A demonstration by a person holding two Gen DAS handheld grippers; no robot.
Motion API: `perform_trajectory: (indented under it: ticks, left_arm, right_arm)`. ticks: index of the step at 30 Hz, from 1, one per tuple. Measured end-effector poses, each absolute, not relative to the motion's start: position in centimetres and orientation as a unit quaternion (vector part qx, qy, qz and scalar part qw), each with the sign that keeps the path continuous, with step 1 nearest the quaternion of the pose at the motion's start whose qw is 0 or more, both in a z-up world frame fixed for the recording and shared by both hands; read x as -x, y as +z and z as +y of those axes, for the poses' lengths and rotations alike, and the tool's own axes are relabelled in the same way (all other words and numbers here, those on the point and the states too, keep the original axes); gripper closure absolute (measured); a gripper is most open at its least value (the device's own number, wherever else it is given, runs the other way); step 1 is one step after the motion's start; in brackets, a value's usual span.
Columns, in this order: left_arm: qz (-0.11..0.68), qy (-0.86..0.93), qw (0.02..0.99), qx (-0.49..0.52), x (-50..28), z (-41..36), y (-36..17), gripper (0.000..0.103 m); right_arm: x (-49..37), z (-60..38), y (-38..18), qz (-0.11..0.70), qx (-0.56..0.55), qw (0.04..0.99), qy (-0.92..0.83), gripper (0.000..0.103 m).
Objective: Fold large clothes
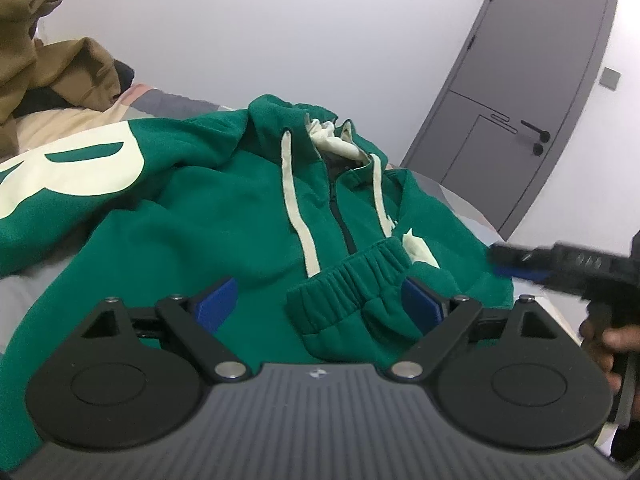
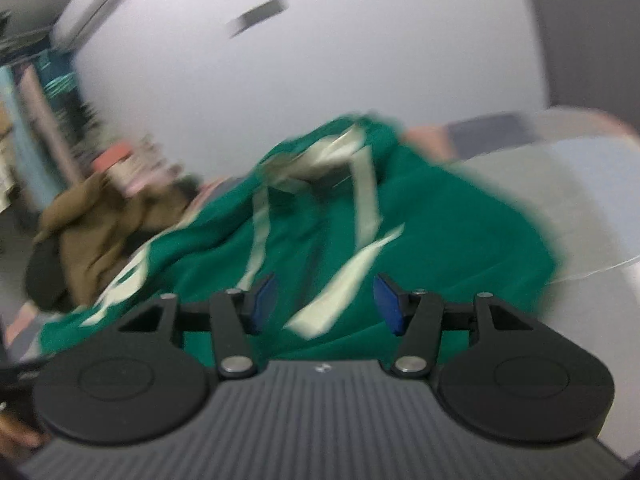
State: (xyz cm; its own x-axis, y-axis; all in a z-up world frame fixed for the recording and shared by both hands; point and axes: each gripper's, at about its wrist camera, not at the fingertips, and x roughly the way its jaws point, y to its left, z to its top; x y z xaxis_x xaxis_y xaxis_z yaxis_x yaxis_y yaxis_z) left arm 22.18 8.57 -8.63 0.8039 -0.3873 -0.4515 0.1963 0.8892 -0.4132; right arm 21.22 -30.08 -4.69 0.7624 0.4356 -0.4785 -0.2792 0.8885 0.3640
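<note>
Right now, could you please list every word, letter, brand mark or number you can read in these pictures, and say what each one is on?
"B": large cream letter on the green hoodie, partly cut off by the picture edge.
Small white mark on the left gripper body: too small to read.
Right wrist view: blurred, nothing readable.

Fleecy matt green hoodie (image 1: 208, 216), matt black plastic tongs (image 1: 320, 300)

**Blur and cut edges**

The right wrist view is smeared throughout: the green hoodie (image 2: 420, 220) loses its detail, and the shelf clutter (image 2: 132, 160) beyond it is unreadable. In the left view, the hoodie's big cream lettering (image 1: 80, 168) runs off the edge.
</note>
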Motion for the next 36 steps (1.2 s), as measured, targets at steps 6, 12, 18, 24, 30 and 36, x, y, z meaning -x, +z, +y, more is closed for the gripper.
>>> perform_trajectory:
  ticks: [6, 12, 18, 24, 30, 36]
  left_arm:
    - [0.267, -0.156, 0.937, 0.162, -21.9, 8.3, -8.6, 0.01]
    - [0.264, -0.149, 0.94, 0.16, -21.4, 8.5, -8.4, 0.009]
    - [0.245, -0.138, 0.94, 0.195, -20.3, 10.3, -7.7, 0.009]
    - [0.246, -0.121, 0.934, 0.227, -19.0, 12.2, -7.5, 0.009]
    - [0.266, -0.128, 0.92, 0.258, -17.8, 12.3, -7.4, 0.009]
    - [0.317, -0.159, 0.891, 0.285, -17.6, 10.4, -8.3, 0.01]
  right_arm:
    - [-23.1, -25.0, -6.9, 0.317, -0.157, 0.896, 0.268, 0.062]
    - [-23.3, -23.8, -8.8, 0.35, -0.14, 0.882, 0.283, 0.062]
    - [-20.3, -23.3, -7.5, 0.371, -0.141, 0.844, 0.36, 0.062]
    - [-15.2, -20.8, -7.8, 0.399, -0.011, 0.837, 0.375, 0.061]
    - [-12.7, -22.6, -6.8, 0.407, -0.039, 0.848, 0.337, 0.061]
    - [-11.8, -28.2, -5.9, 0.382, -0.18, 0.859, 0.289, 0.041]
